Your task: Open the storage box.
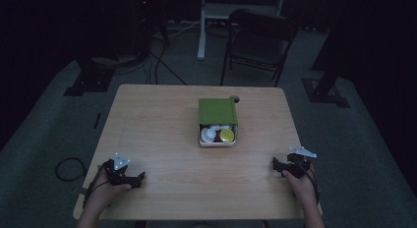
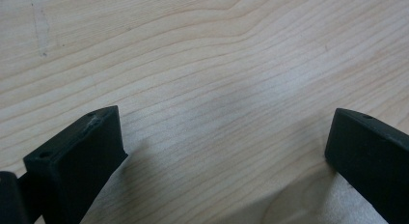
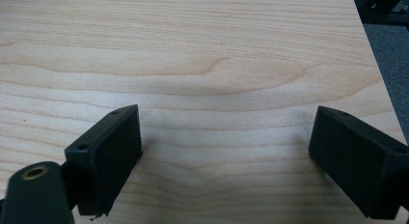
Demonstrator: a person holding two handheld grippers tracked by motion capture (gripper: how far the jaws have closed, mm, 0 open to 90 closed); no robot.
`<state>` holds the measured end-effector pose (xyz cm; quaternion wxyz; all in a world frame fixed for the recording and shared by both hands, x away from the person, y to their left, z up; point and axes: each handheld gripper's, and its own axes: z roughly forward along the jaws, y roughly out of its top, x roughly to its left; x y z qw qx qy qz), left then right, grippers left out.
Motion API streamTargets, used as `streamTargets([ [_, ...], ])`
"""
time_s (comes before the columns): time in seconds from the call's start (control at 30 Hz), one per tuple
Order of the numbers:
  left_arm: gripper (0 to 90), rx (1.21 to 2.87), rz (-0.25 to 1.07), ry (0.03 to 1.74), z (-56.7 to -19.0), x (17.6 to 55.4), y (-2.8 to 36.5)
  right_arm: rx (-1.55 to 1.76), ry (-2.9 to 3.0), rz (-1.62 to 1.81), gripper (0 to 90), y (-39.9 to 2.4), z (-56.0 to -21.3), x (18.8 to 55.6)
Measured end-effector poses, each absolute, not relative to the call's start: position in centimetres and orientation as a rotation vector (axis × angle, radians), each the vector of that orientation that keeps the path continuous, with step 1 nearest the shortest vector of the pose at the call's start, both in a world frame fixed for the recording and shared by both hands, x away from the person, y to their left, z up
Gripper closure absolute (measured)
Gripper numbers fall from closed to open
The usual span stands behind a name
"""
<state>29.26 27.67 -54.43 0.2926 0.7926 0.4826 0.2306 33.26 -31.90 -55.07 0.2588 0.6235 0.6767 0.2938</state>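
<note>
Dim room all around, dark floor, a folding chair point(image 1: 259, 41) sitting past the far edge of the wooden table point(image 1: 162, 120). From the high view I'm resting both hands near my edge: left gripper point(image 1: 132, 179) at the near left corner, right gripper point(image 1: 281, 164) at the near right, and neither is touching anything but the tabletop area. What I'm going for is the green box point(image 1: 217, 111) near the middle, a bit toward the far side — its front is standing open toward me, showing a white cup point(image 1: 209, 134) and a yellow lid point(image 1: 226, 135) in the white tray point(image 1: 218, 142) under it. It's well apart from both grippers.

Looking along the left gripper point(image 2: 226, 137), the jaws are standing wide apart with nothing but bare wood grain between them. Along the right gripper point(image 3: 226, 142) it's the same deal — jaws spread wide, empty, with the table's edge and grey floor peeking in at the top right corner.

For doing this well, I'm thinking: come in low and level toward that open front, keep the jaws spread until they're straddling one item, and use the other gripper to steady the box so it isn't sliding away.
</note>
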Motion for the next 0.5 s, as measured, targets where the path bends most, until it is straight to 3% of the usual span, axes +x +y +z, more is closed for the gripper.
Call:
streamTargets([
  [0.5, 1.2, 2.206, 0.655, 1.184, -53.9, 29.5, 26.0, 1.690, 1.834, 0.797, 10.8, -31.9, -55.1, 33.3],
])
